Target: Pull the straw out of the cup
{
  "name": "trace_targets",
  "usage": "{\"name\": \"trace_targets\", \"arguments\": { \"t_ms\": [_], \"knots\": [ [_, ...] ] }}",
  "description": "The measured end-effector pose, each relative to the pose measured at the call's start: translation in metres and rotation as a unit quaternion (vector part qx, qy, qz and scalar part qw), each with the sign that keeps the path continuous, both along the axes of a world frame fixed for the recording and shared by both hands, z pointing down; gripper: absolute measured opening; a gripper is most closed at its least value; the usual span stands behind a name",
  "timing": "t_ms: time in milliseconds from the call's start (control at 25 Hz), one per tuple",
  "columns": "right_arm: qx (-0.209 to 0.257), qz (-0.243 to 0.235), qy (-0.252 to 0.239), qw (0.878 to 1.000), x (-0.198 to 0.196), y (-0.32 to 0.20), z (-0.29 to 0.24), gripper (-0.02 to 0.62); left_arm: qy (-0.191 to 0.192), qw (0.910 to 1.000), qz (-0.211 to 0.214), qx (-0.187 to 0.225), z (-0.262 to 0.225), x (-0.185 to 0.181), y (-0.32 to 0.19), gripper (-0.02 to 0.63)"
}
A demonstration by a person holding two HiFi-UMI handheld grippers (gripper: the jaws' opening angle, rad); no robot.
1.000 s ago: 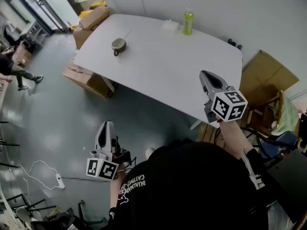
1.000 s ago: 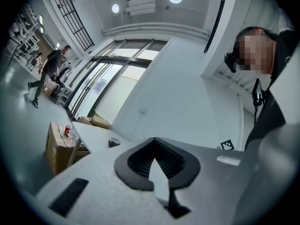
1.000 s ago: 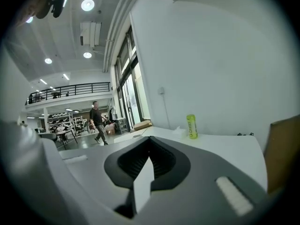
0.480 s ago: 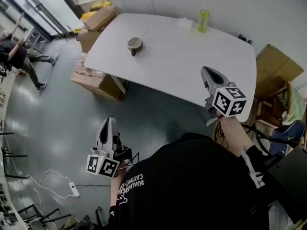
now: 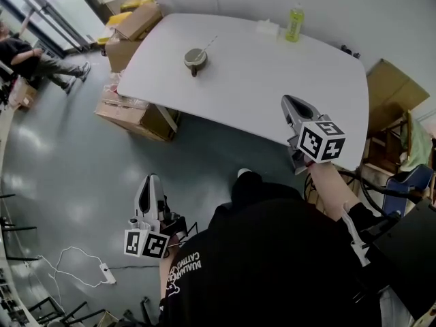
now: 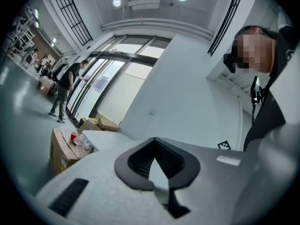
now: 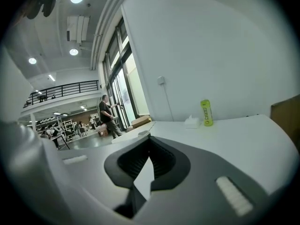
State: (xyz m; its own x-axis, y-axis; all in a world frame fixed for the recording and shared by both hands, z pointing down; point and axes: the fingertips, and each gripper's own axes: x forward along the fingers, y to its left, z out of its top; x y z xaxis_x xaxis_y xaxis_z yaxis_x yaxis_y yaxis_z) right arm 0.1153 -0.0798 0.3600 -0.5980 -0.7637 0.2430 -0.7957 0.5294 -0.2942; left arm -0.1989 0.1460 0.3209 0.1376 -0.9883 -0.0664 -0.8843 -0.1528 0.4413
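White, smooth table (image 5: pixel 272 73) carries the round, grey-brown cup (image 5: pixel 195 58) at 11 o'clock in the head view. The thin, pale straw (image 5: pixel 210 43) leans out of it toward 1 o'clock. Step in hand, as judged: approach. Left gripper (image 5: pixel 148 180) and right gripper (image 5: pixel 289 102) are both closed on nothing, well apart from the cup. Next move: part one gripper's jaws, pinch the straw, steady the cup.
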Motion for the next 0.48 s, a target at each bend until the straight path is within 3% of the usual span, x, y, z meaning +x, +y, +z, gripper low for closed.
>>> {"name": "trace_targets", "arguments": {
  "t_ms": [240,480],
  "knots": [
    [-0.003,0.006,-0.007,1.000,-0.030,-0.045,0.005,0.005,-0.005,1.0000,-0.007,-0.003,0.002,-0.034,-0.035,0.003],
    [0.003,0.006,-0.011,1.000,-0.067,-0.111,0.001,0.005,-0.012,0.9999,0.007,0.003,-0.005,-0.064,-0.101,0.003]
  ]
}}
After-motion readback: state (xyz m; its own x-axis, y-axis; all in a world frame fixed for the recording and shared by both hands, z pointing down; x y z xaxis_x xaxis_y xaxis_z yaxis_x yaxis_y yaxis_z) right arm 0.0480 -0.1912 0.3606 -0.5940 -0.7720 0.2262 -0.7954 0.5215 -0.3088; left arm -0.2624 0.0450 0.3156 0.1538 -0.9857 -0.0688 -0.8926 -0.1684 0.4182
